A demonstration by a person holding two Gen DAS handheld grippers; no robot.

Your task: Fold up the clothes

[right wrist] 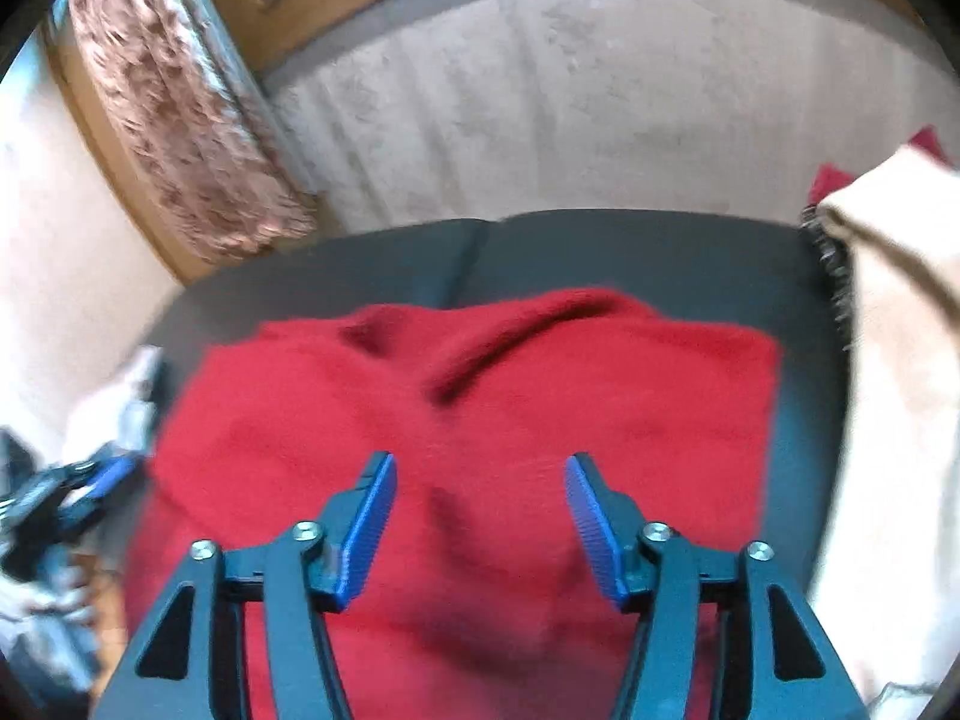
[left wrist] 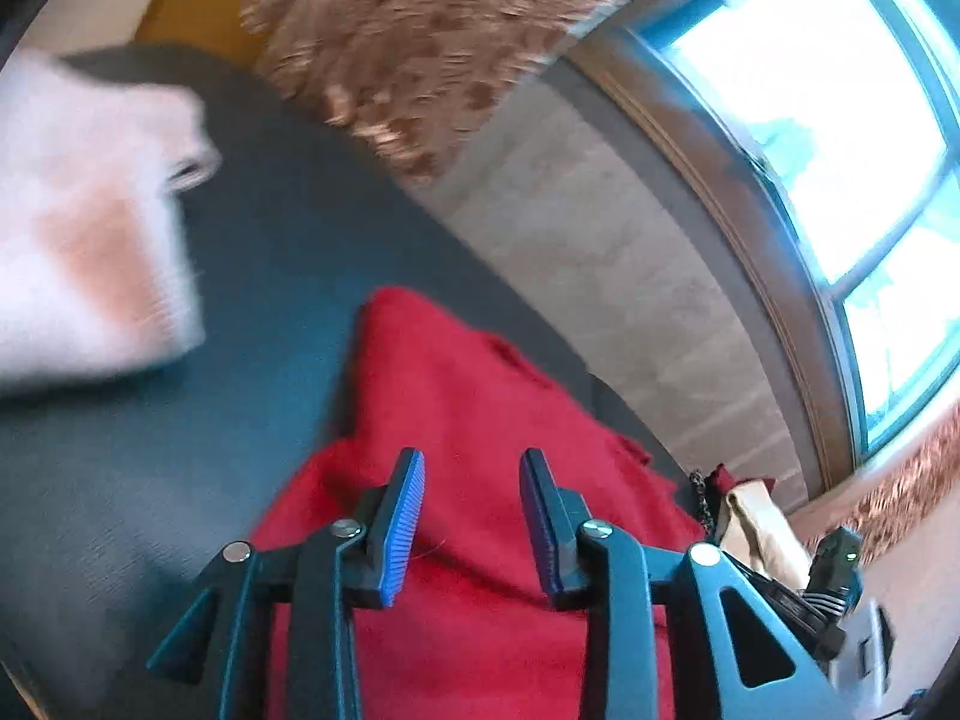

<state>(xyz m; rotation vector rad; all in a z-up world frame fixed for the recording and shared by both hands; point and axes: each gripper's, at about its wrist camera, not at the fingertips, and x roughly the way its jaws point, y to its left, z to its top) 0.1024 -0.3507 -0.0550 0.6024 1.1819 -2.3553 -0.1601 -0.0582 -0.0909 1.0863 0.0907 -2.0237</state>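
A red knitted garment [left wrist: 468,396] lies folded into a rough rectangle on a dark grey cushioned surface [left wrist: 270,240]. My left gripper [left wrist: 473,462] hovers over its near left part, jaws open with nothing between the blue pads. In the right wrist view the same red garment [right wrist: 480,384] fills the middle, with a crease across its far half. My right gripper [right wrist: 480,468] hangs above it, open wide and empty. The left gripper's blue pad [right wrist: 114,474] shows blurred at the garment's left edge.
A white folded garment [left wrist: 78,228] lies on the grey surface [right wrist: 600,252] to the left. A beige garment [right wrist: 888,360] is heaped at the right edge. Behind are a pale wall [right wrist: 570,90], a brown patterned curtain [right wrist: 180,138] and a window [left wrist: 840,120].
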